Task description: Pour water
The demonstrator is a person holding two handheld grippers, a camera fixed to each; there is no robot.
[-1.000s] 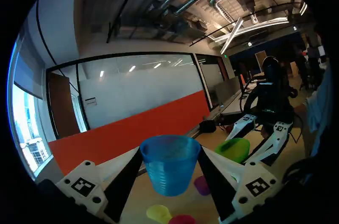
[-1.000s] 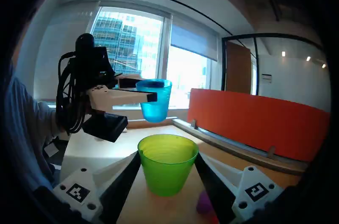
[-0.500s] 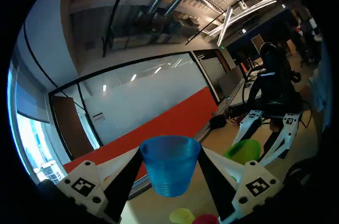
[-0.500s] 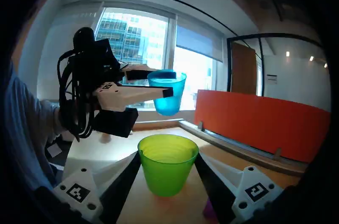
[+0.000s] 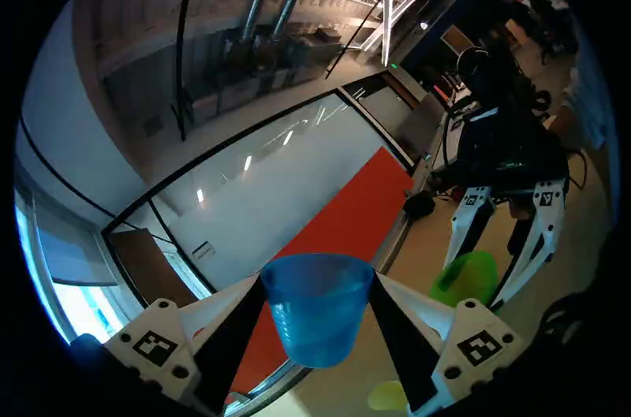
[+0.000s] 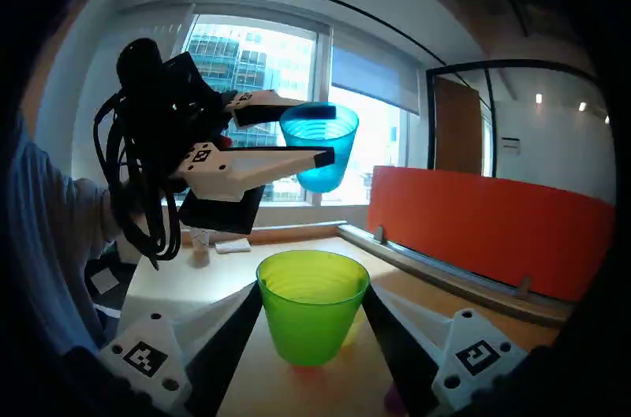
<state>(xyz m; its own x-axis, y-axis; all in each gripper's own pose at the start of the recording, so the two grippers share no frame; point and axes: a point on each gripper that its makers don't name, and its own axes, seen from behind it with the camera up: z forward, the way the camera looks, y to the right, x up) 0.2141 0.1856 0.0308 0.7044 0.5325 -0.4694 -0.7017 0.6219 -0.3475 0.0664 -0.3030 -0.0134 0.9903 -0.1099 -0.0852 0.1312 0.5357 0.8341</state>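
My left gripper (image 5: 317,291) is shut on a translucent blue cup (image 5: 317,321). In the right gripper view that left gripper (image 6: 319,133) hangs in the air, tipped, with the blue cup (image 6: 319,147) above and just behind the green cup. My right gripper (image 6: 313,291) is shut on a green cup (image 6: 313,308), upright and low over the wooden table (image 6: 189,283). The left gripper view has the right gripper (image 5: 477,283) at the right with the green cup (image 5: 467,277) between its fingers. I cannot tell whether water is in either cup.
An orange partition (image 6: 489,232) runs along the table's far right edge. A yellow cup (image 5: 388,395) stands on the table below. A person's blue sleeve (image 6: 39,251) and black cables (image 6: 146,180) fill the left. Windows lie behind.
The left gripper has risen and rolled, carrying the blue cup closer, to above the green cup. The right gripper has held the green cup nearly still.
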